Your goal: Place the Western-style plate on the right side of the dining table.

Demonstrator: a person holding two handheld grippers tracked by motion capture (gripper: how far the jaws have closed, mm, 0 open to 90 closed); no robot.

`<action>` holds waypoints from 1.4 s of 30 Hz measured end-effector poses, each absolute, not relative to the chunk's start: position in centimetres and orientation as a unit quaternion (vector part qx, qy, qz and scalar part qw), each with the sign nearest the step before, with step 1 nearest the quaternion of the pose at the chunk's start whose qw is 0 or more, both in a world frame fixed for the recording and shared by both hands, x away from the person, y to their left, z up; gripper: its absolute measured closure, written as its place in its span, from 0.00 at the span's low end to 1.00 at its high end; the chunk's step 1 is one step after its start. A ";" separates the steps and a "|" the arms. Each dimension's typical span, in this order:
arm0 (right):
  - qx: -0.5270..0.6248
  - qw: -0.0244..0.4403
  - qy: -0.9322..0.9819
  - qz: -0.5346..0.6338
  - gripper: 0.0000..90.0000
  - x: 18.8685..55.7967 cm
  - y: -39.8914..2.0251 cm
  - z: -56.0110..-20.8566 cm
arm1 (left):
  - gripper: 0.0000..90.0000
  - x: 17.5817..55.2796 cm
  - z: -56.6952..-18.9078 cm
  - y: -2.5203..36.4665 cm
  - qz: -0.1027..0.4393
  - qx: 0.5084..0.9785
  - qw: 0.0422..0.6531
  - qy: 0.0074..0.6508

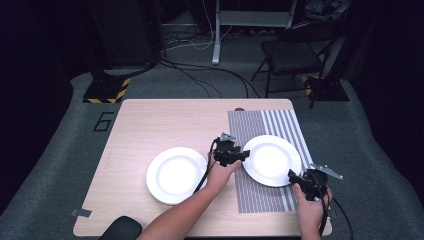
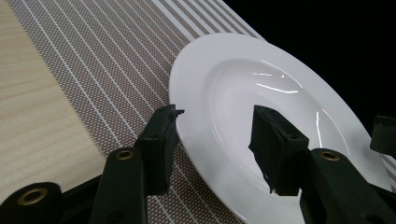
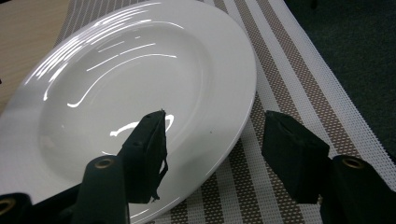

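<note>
From the high view, two white plates lie on the table (image 1: 130, 125). The left plate (image 1: 176, 175) sits on bare wood near the middle; the right plate (image 1: 271, 160) rests on a striped mat (image 1: 260, 200) toward the right edge. The left gripper (image 1: 239, 156) hangs at that plate's left rim and the right gripper (image 1: 296, 178) at its near right rim, so this plate is the one in hand.

In the left gripper view, the jaws stand spread and straddle the rim of the right plate (image 2: 261, 84): one pad over the mat (image 2: 93, 70), the other over the plate's sloping wall. Neither pad presses on the rim, as far as can be seen.

In the right gripper view, the jaws are likewise spread across the rim of the right plate (image 3: 140, 79), one pad above the well, the other above the mat (image 3: 289, 65) (a clear gap shows on each side). Nothing is pinched.

Judging by the sharp highlights, the plate is glazed ceramic: stiff, fairly heavy for its thin edge, slick under the pads, and liable to chip or break if dropped. The broad flat rim looks like the only sensible hold, taken at two opposite points so the weight balances. A shallow bite on the outer lip would probably slide off, so the pads should reach well in over the rim, one above and one below.
</note>
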State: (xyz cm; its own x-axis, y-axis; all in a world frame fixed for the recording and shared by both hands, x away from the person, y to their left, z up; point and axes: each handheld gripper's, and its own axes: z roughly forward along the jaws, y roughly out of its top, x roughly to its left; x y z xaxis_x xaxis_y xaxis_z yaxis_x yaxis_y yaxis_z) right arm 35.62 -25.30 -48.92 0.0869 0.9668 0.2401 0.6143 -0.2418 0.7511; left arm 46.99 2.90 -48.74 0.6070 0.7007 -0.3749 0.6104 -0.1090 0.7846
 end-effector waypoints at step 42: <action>0.589 0.200 0.654 0.430 0.42 35.3 -17.9 -43.5 | 0.57 44.4 -42.1 18.3 0.140 0.700 0.526 0.461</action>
